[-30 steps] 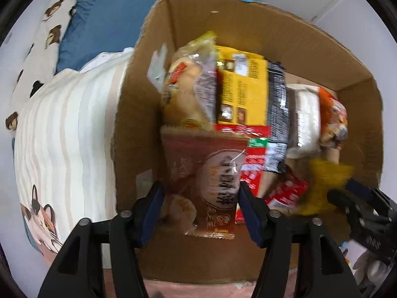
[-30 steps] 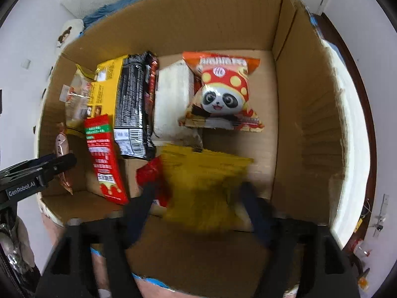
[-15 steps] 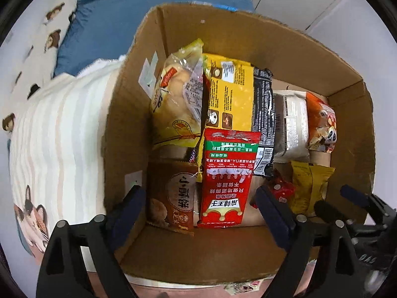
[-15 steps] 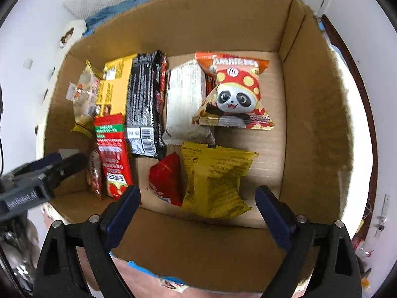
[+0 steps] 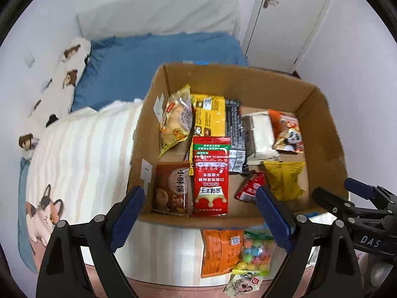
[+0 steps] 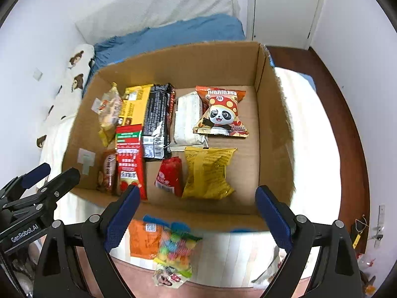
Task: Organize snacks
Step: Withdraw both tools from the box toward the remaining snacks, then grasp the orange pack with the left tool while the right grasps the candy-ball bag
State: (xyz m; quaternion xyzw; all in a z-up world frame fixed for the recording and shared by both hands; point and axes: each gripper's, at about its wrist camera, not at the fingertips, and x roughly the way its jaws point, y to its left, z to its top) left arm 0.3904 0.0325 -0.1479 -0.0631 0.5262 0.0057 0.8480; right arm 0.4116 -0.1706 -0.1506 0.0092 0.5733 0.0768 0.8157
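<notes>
An open cardboard box (image 5: 322, 134) (image 6: 273, 129) sits on the bed and holds several snack packs. A brown pack (image 5: 172, 190) lies at its near left corner beside a long red pack (image 5: 211, 176) (image 6: 129, 160). A yellow pack (image 6: 208, 172) (image 5: 284, 178) and a small red pack (image 6: 170, 176) lie near the front. Outside the box lie an orange pack (image 5: 220, 252) (image 6: 145, 238), a bag of coloured candies (image 5: 256, 250) (image 6: 176, 245) and a small white pack (image 5: 244, 283). My left gripper (image 5: 201, 214) and right gripper (image 6: 196, 213) are open and empty, above the box's near edge.
The bed has a striped cream blanket (image 5: 82, 154) with a cat print and a blue pillow (image 5: 148, 67). A white wall and door (image 5: 292, 19) stand behind. A dark wooden bed frame (image 6: 347, 134) curves at the right.
Both grippers opened, let go of the brown pack and the yellow pack inside the box, and pulled back and up. The loose packs in front of the box have come into view.
</notes>
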